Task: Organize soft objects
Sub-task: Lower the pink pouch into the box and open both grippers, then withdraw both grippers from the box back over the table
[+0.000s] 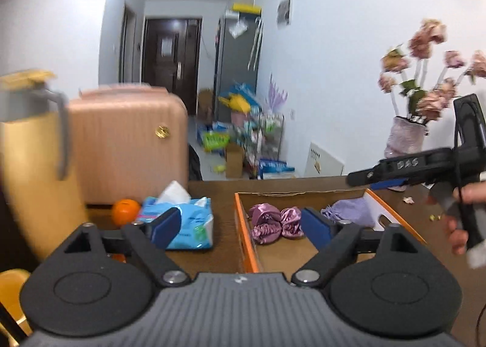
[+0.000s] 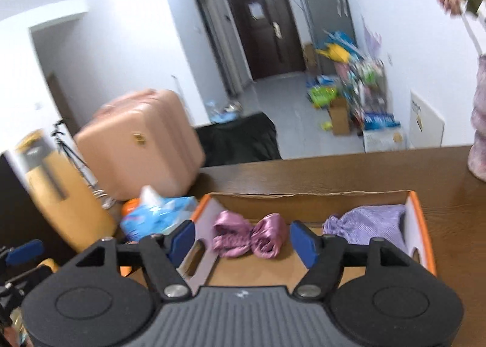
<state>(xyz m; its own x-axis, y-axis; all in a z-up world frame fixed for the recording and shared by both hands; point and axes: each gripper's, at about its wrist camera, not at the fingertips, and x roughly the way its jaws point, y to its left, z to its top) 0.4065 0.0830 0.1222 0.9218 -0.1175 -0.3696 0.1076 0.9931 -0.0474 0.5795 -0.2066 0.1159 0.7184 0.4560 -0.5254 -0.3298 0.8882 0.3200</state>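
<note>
Both views are blurred at the edges by motion. The tall yellow flask with a grey handle (image 1: 33, 146) is cut off at the left frame edge in the left wrist view, and only its smeared side shows. The pink-and-cream artificial flowers in a mauve vase (image 1: 405, 137) are soft and streaked; in the right wrist view just the vase wall and a few blossoms enter at 2 o'clock. The round orange fruit (image 1: 125, 211) is half hidden behind the blue plastic tissue pack (image 1: 185, 219), which has one white sheet poking up.

Inside the orange-edged open cardboard box (image 2: 420, 216) lie two soft things: one shiny mauve satin scrunched cloth (image 2: 250, 239) toward the box's left half, and one lilac ribbed fabric pouch (image 2: 372, 222) in the far right corner. They lie apart. The box rests on the dark brown wooden surface (image 2: 334, 174). One ribbed pink hard-shell suitcase (image 1: 127, 140) stands at 10 o'clock beyond the surface.

The left claw (image 1: 241, 227) has its blue pads spread wide and holds nothing; its left pad lies in front of the tissue pack, its right pad over the box interior. The right claw (image 2: 243, 239) is likewise spread wide and empty, its pads flanking the satin cloth in view, though contact cannot be told. In the left wrist view it shows at 3 o'clock, side-on, with a hand on its handle.
</note>
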